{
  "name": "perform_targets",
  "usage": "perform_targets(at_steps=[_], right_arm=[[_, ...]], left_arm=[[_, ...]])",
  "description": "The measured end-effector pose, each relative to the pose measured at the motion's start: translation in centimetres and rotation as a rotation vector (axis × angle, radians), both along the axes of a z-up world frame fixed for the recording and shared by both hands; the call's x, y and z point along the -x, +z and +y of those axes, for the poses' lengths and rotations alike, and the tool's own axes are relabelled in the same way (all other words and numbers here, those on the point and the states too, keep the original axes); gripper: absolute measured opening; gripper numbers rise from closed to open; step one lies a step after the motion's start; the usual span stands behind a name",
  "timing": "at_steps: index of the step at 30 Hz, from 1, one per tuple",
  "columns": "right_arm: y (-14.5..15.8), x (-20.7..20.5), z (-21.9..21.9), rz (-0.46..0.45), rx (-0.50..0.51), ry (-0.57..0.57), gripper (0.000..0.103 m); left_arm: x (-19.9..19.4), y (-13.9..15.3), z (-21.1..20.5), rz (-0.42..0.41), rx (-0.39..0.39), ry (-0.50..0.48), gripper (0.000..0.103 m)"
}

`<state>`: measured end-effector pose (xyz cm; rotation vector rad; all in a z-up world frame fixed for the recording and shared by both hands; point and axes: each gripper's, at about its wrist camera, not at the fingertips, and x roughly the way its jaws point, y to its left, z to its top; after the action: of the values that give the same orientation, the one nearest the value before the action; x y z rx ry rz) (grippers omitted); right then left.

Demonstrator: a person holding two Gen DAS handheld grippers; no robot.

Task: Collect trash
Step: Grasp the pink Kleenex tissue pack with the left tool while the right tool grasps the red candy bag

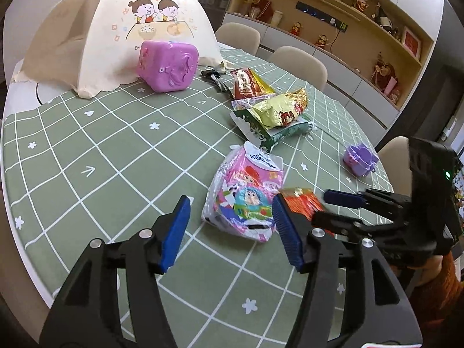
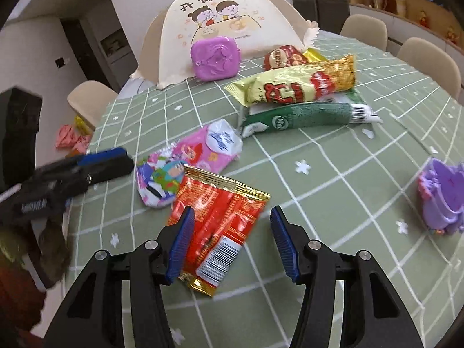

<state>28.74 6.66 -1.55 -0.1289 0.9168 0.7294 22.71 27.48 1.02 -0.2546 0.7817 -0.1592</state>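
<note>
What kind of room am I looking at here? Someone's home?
Most likely a home dining room: a round table under a green checked tablecloth, cream dining chairs around it, a mesh food cover, and wall shelves filled with ornaments.

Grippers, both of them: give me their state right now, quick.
Left gripper: open, holding nothing, above the tissue pack.
Right gripper: open, fingers either side of the red wrapper, not gripping it.

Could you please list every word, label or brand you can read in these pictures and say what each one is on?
"开饭啦!" on the cream food cover.
"Kleenex" on the pink tissue pack.
"En…" under the cartoon on the cover is cut off by the purple box.
Print on the red wrapper, gold wrapper and green wrapper is too blurred to read.
</note>
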Motion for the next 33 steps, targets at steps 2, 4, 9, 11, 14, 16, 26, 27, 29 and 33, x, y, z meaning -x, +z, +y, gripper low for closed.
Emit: perform_targets(at_steps=[2,4,9,11,14,16,26,27,29,33], right_arm=[[0.1,0.3,-1.1,-0.029,0.025,-0.016,0.051],[0.2,0.3,-2.7,-0.062,0.059,-0.052,0.051],[1.0,0.5,-6.2,-0.103,0.058,-0.119,0.051],[1.4,1.1,-7.0,-0.106,0.003,-0.088,0.051],[1.9,2.3,-6.7,-0.119,-0.045,0.013,0.051],[1.7,2.9,-5.6,-0.151,-0.01,0.069,0.051],[-0.1,1.5,-2.3,-0.171,0.122,0.129,0.051],[-0.1,1.7,-2.3,-0.177,0.13,0.137,0.051],[-0.2,2.4,-2.4,-0.183,0.143,0.167,0.051],[-0.4,2.5,-3.4,-0.161,0.115,0.172,0.052]], left_arm=[[-0.7,-0.2,-0.3,0.009,-0.021,-0.007,0.057],[-1.6,-0.5,-0.7,0.023,-0.043,-0.017,0.059],[-4.1,-1.6,-1.6,0.071,-0.096,-0.008,0.059],[-4.4,-1.7,-1.8,0.073,-0.089,-0.008,0.059],[-4.2,-1.6,-1.9,0.064,-0.074,-0.007,0.059],[-3.9,-1.4,-1.8,0.062,-0.069,-0.004,0.059],[-2.1,-0.9,-0.3,0.058,-0.058,0.012,0.059],[-2.0,-0.9,-0.2,0.06,-0.054,0.011,0.059],[-1.9,-1.1,-0.1,0.066,-0.044,0.007,0.06],[-1.9,-1.2,-0.2,0.067,-0.041,0.004,0.06]])
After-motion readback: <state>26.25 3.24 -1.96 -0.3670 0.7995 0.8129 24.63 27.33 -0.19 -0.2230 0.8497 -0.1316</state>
